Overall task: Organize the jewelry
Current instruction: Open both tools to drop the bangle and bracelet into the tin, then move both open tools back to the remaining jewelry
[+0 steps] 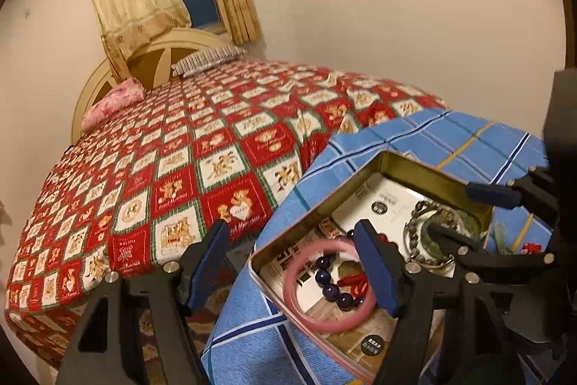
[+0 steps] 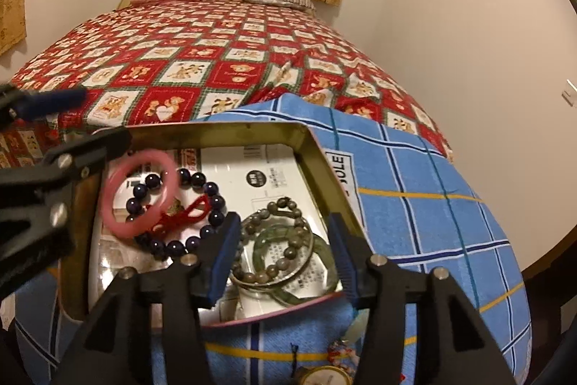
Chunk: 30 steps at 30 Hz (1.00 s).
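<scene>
Pink bangle (image 1: 326, 280) and beaded bracelets in tin (image 2: 324, 161); left claw (image 1: 294, 267) and right claw (image 2: 285, 258) both agape, empty.

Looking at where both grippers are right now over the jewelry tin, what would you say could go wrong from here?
1. In the tin, the dark bead bracelet threads through the pink bangle; lifting one may drag the other.
2. The green bangle, grey bead bracelet and metal ring overlap between the right gripper's open fingers, so a pinch might catch several.
3. The left gripper straddles the tin's wall and could nudge it on the soft blue cloth.
</scene>
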### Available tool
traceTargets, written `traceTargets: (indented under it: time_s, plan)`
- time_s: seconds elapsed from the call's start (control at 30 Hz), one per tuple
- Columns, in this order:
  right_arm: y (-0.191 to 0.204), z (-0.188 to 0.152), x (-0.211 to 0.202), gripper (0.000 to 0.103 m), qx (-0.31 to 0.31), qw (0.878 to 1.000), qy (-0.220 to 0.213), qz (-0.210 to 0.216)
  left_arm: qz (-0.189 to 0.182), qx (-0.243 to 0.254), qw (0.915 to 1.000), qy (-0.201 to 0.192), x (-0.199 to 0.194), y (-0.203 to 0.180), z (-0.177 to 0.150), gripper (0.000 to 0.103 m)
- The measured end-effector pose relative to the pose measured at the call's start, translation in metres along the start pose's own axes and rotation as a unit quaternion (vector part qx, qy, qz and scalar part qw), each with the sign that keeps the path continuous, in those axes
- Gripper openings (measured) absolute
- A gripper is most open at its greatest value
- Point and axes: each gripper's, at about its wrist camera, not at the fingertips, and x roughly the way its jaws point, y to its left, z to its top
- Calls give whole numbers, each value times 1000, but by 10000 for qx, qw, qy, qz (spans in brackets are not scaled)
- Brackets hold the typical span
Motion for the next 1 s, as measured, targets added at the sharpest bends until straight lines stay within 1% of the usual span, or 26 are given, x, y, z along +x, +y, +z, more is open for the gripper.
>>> traceTargets:
  time_s: [0.2,0.67,0.9,0.97,1.0]
  plan:
    - [-5,-3,-4,52,105,9999,17,-57,235,52,9997,64,-2,2,0,72]
    - [-7,-10,-17,55,190,9998,-11,-35,253,-1,9995,186,-12,-2,-10,72]
    - [-18,-28,-28,57,325,9994,74,-79,133,46,9995,270,-20,-19,-25,72]
    - [-23,-35,-34,61,379,9992,70,-128,116,112,9995,279,-23,-27,-31,72]
    - [-26,-39,-36,61,407,9990,92,-156,123,136,9994,282,-23,-30,-33,72]
